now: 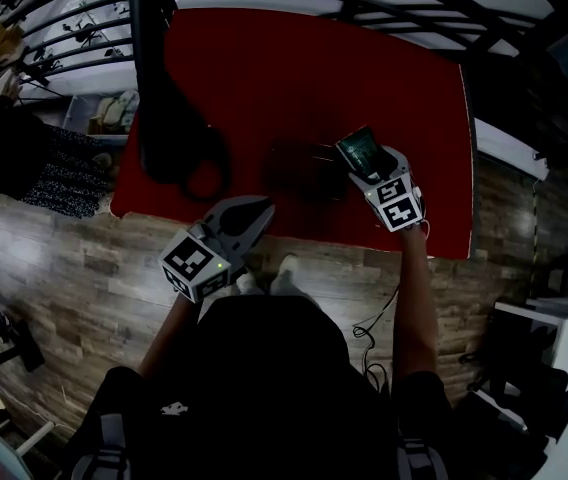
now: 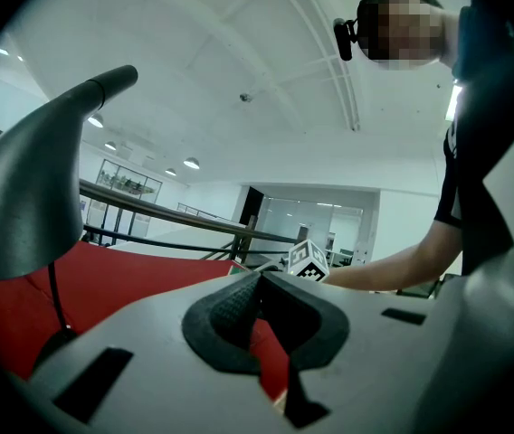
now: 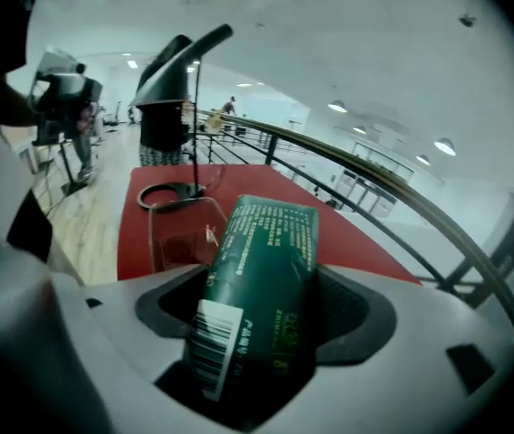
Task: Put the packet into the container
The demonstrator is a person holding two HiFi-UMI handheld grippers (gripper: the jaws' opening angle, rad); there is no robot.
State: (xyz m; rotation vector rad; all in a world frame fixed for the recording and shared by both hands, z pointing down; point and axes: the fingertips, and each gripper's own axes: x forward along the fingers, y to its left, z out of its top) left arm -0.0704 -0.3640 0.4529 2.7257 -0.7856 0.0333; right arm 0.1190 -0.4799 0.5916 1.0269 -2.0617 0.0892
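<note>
- Packet (image 1: 354, 146) in mid-carry looked to be the step in hand, over the red table (image 1: 294, 68) with a black lamp (image 1: 169, 118) at its left.
- The clear container (image 3: 171, 233) (faint in the head view, plain in the right gripper view) would next need the packet lowered over its open top, then released.
- The green packet sat clamped in the right gripper (image 1: 364, 163), just right of the container.
- The left gripper (image 1: 256, 213) hung by the table's near edge; only its own view showed its jaws together, empty.

Barcode label (image 3: 214, 349) and illegibly small pale print on the green packet (image 3: 266, 269); nothing readable.
</note>
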